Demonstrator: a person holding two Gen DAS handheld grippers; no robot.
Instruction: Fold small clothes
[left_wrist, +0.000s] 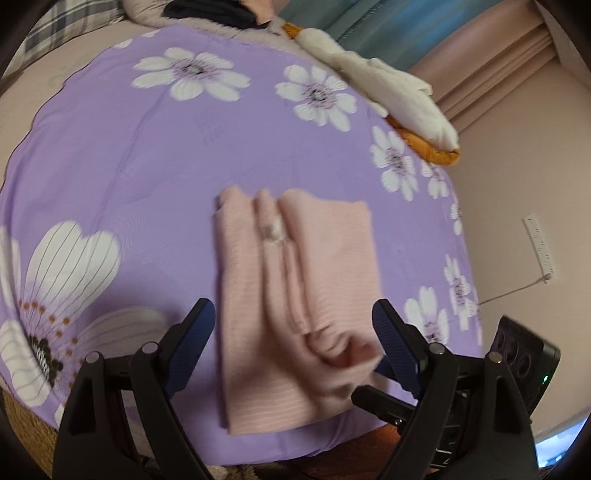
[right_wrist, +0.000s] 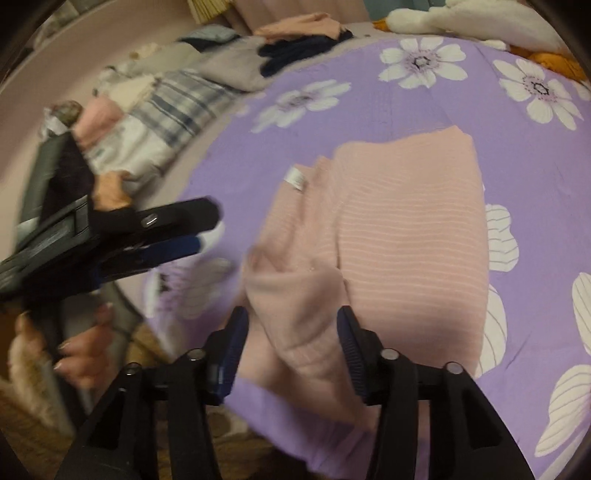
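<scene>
Here's the pink ribbed garment (left_wrist: 295, 280), lying partly folded on the purple floral sheet (left_wrist: 129, 155), near the sheet's front edge. Its long sides are turned in toward the middle, and a small white label (right_wrist: 296, 180) shows at the far end between the folds.

The left gripper (left_wrist: 293, 321) hovers over the near end of the garment, its fingers spread wide with one blue pad on either side of the cloth and nothing held between them. In the right wrist view that same gripper sits off to the left, the person's hand (right_wrist: 86, 354) wrapped around its handle.

The right gripper (right_wrist: 291, 328) is down at the garment's near corner. Its fingers stand moderately apart, and a bunched fold of pink cloth rises between the blue pads (right_wrist: 351, 350). The picture is smeared by motion there, so I can't say for certain whether the pads are pinching that fold or only bracketing it.

At the far edge of the sheet lies a white and orange plush toy (left_wrist: 399, 99). To the left, off the purple sheet, a plaid cloth (right_wrist: 184, 103) and a heap of other clothes (right_wrist: 295, 40) are piled up.
</scene>
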